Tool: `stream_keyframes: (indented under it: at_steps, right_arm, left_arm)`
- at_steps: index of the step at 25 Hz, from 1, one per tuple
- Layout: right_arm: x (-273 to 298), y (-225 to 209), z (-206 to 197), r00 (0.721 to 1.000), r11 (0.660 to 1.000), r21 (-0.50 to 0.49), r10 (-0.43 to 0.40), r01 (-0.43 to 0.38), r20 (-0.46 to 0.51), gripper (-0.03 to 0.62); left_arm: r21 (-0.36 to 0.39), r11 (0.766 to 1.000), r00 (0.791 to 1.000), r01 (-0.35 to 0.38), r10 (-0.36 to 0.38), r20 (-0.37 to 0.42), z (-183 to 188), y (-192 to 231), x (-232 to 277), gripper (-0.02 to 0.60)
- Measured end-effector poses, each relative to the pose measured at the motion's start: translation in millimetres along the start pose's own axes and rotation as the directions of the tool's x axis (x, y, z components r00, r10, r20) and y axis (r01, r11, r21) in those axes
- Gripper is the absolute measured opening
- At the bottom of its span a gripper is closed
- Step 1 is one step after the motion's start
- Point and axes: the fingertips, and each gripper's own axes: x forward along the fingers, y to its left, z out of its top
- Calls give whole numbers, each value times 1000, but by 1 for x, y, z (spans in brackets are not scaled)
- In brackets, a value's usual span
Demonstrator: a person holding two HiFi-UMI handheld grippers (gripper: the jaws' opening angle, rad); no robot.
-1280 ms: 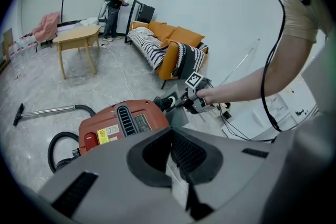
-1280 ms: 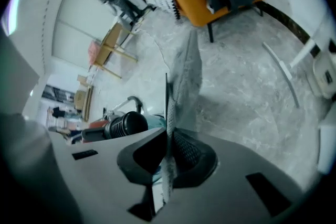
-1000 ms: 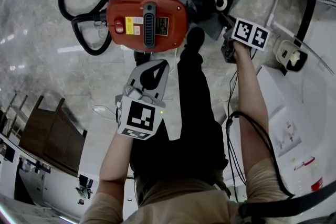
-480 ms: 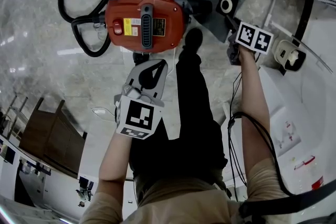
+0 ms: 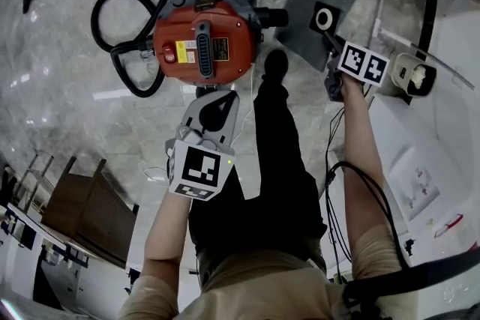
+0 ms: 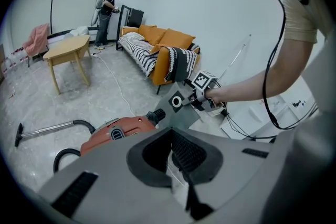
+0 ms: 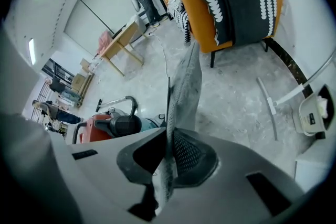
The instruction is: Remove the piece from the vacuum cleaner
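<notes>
Grey marble floor (image 5: 67, 131) lay under us, with a red canister vacuum cleaner (image 5: 202, 49) at our feet. Compared with a moment earlier, the grey dust bag (image 5: 304, 7) had drawn clear of the vacuum's inlet (image 5: 271, 16) and was now apart from it, so the removal looked done. Our right tongs (image 7: 169, 152) were clamped nearly shut on the bag's edge. Our left tongs (image 6: 170, 136) were closed and empty.

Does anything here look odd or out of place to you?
Yes. A flat grey bag with a white ring is off the red vacuum cleaner. The right claw pinches it edge-on, holding it beside the machine's black port rather than fitted to it. The hose lies looped on the floor.
</notes>
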Motion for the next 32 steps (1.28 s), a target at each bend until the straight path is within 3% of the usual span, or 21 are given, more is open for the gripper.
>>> stream_keyframes:
  at_steps: [14, 24, 32]
  right_arm:
    - [-106, 22, 4, 994, 996, 81, 13, -22, 110, 25]
    - [-200, 50, -2, 982, 990, 133, 14, -40, 189, 25]
    - [-252, 59, -7, 976, 987, 160, -24, -11, 217, 25]
  left_arm:
    - [144, 990, 998, -10, 2, 59, 68, -34, -68, 3]
    - [211, 977, 996, -11, -9, 94, 86, -63, -141, 3]
    - [231, 970, 988, -78, 45, 146, 102, -57, -192, 3]
